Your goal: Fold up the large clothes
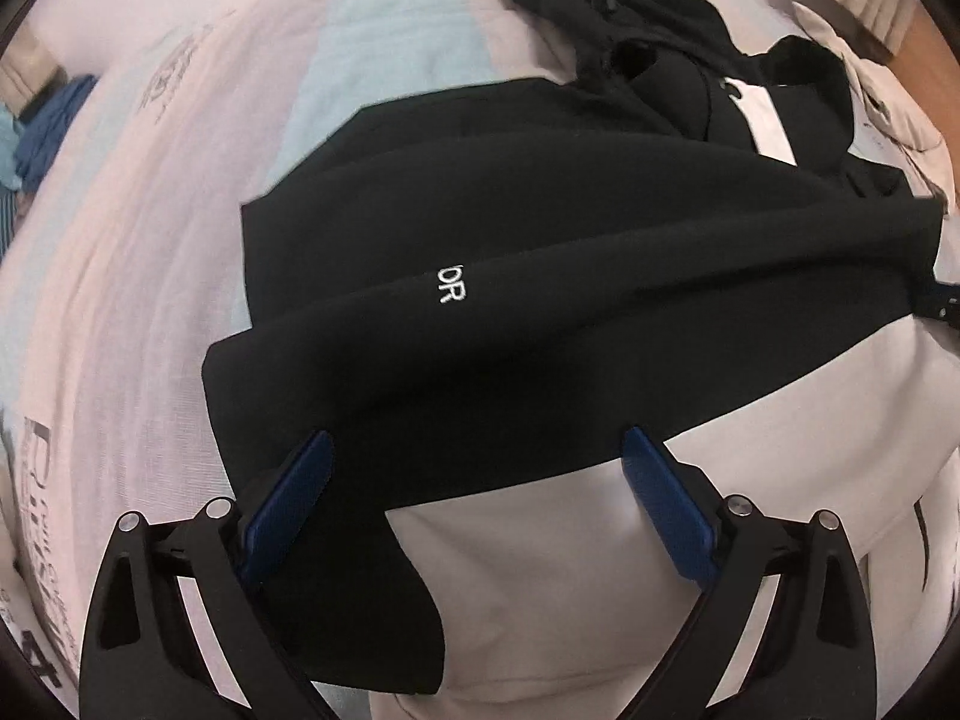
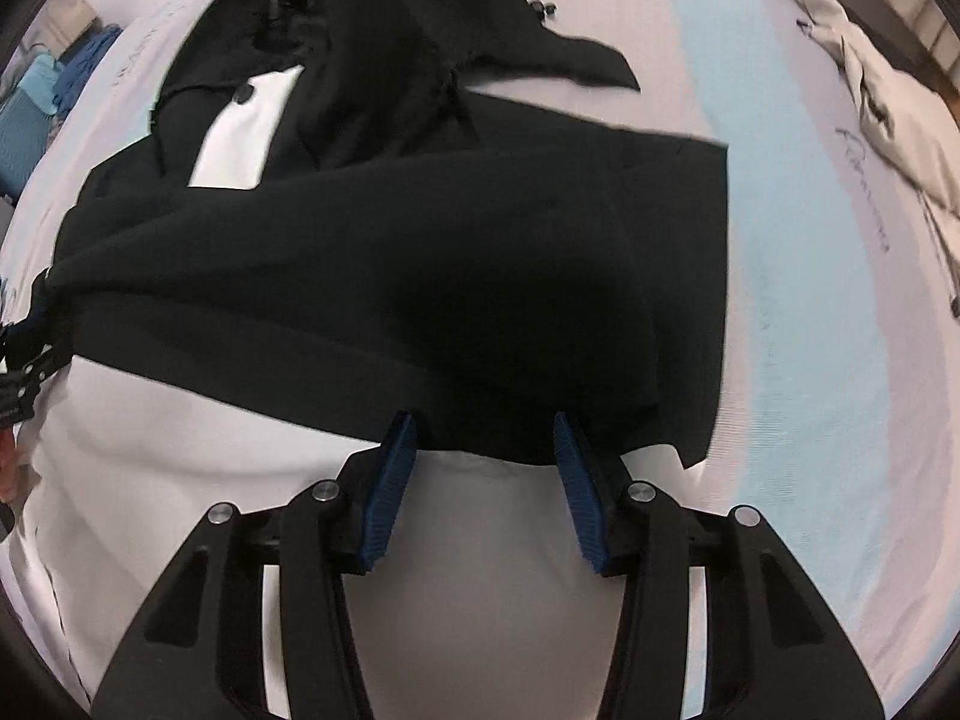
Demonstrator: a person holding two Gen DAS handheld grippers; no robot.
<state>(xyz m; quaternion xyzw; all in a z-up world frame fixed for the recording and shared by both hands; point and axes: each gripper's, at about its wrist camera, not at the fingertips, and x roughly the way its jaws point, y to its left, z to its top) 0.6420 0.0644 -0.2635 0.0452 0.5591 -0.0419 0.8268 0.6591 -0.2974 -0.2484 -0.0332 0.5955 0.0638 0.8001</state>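
On bed sheet [image 1: 150, 276]: black garment [image 1: 540, 228] soft, floppy, probably mid-weight; grip near hem corners. Left gripper [image 1: 477, 468] and right gripper [image 2: 483, 450] jaws wide, empty.

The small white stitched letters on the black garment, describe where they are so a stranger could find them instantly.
On the pale pink and blue bedsheet lies a large black fleece garment over white cloth. Near the middle of its front fold sit small white embroidered letters reading "OR", the only lettering on the plain black fabric.

Bed sheet [image 1: 198, 192] pale pink with light blue stripe and printed lettering; orange-brown floor [image 1: 924, 54] at far edge; blue bundle [image 1: 48, 126] beside bed; soft even light.
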